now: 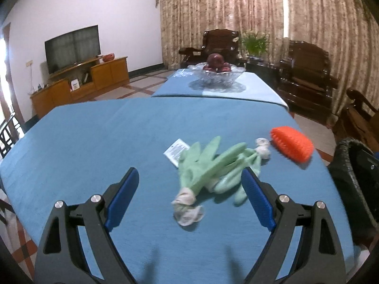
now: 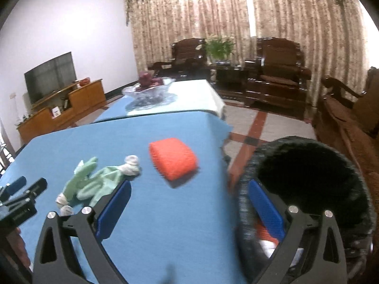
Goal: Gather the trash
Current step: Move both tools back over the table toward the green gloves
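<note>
Living room with a TV, patterned curtains and dark wooden chairs; the blue tabletop [image 1: 94, 142] carries the stuff.

Left wrist view: the left gripper [image 1: 189, 189] has its fingers spread wide with nothing pinched, and the green gloves [image 1: 213, 163] lie right between and just past them, mid-tabletop toward the right edge. A paper packet [image 1: 176, 150] peeks out from under them, and an orange sponge [image 1: 292, 145] sits near the right edge.

Right wrist view: the right gripper [image 2: 189, 208] is also released and empty, hanging over the right edge with the black bin [image 2: 308, 177] just off it.

I'd come down onto the bunched middle of the gloves so both get caught, then clench.
</note>
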Action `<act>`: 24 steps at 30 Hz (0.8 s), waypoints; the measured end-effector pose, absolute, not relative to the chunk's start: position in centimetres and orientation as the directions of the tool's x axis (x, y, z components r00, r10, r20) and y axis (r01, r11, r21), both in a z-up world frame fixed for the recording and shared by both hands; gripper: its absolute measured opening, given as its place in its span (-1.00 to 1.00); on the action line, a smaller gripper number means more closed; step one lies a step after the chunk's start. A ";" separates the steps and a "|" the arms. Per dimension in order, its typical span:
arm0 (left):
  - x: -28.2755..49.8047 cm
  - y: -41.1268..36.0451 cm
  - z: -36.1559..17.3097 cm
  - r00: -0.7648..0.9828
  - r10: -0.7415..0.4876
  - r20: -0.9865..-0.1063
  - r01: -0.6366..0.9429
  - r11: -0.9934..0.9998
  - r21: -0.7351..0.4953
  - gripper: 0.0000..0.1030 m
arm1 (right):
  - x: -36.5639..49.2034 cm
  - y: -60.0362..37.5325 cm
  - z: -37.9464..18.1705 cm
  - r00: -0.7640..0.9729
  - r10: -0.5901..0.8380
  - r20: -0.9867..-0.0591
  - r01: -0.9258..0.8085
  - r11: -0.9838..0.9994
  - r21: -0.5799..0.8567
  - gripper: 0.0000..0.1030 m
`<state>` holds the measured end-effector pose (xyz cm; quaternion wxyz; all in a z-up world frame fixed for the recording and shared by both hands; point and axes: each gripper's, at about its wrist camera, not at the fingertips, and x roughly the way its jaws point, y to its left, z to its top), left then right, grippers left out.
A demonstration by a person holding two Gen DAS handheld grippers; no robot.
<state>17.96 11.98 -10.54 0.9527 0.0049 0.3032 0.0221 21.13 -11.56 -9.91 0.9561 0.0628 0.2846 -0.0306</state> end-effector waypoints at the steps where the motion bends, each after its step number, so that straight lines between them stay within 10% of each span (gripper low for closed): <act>1: 18.3 12.3 -10.8 0.813 0.047 -0.580 -0.041 0.999 0.024 0.66 | 21.5 -11.0 -10.1 0.835 -0.014 -0.550 0.085 0.991 0.103 0.88; 17: 22.9 13.8 -16.0 0.750 0.008 -0.662 -0.053 0.997 -0.048 0.40 | 25.6 -6.9 -13.2 0.815 0.015 -0.579 0.041 0.996 0.083 0.75; 24: 24.0 13.6 -17.0 0.726 -0.045 -0.686 -0.025 0.995 -0.092 -0.07 | 26.6 -5.7 -13.9 0.809 0.033 -0.587 0.012 0.997 0.073 0.59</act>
